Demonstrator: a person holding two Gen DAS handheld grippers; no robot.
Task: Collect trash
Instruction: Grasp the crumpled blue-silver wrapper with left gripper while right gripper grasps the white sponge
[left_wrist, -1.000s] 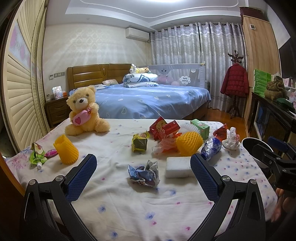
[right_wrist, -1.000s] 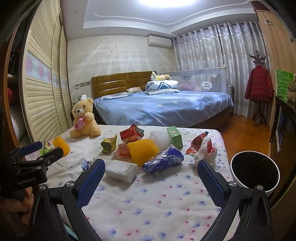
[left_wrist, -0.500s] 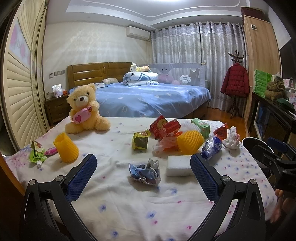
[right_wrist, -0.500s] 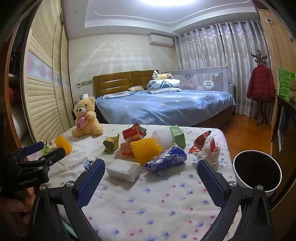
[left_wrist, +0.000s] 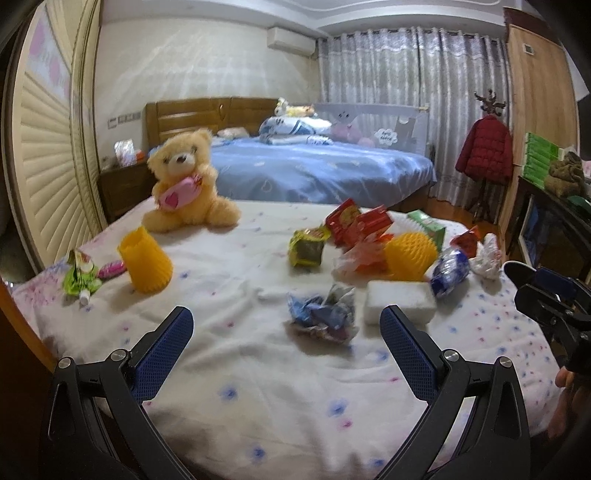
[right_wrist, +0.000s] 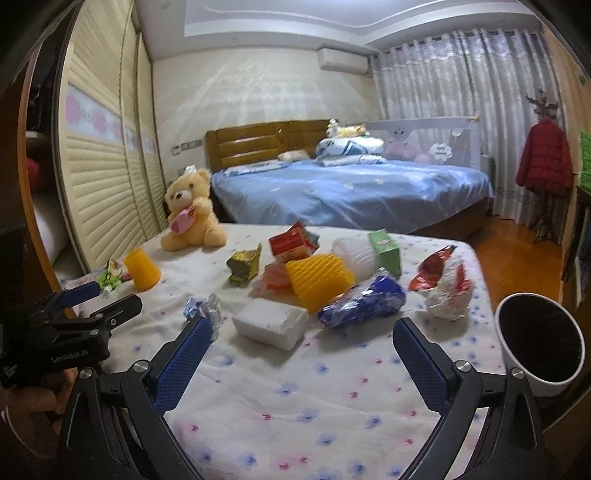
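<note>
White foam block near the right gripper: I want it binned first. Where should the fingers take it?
Grip the white foam block across its short sides, coming from above with the open right gripper. It lies flat, and the crumpled blue wrapper lies close on its left.

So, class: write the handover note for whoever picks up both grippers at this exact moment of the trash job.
Left gripper: jaws open, empty, above the near edge of the table.
Right gripper: jaws open, empty, also over the near edge.
Bin: white, dark inside, beside the table on the right; contents cannot be seen.
On the table: crumpled blue wrapper, white block, blue packet, yellow mesh sleeves, red and green wrappers. A teddy bear sits at the far left.
Done: nothing visibly collected.
Left: all of it. The crumpled wrapper looks nearest the left gripper.
</note>
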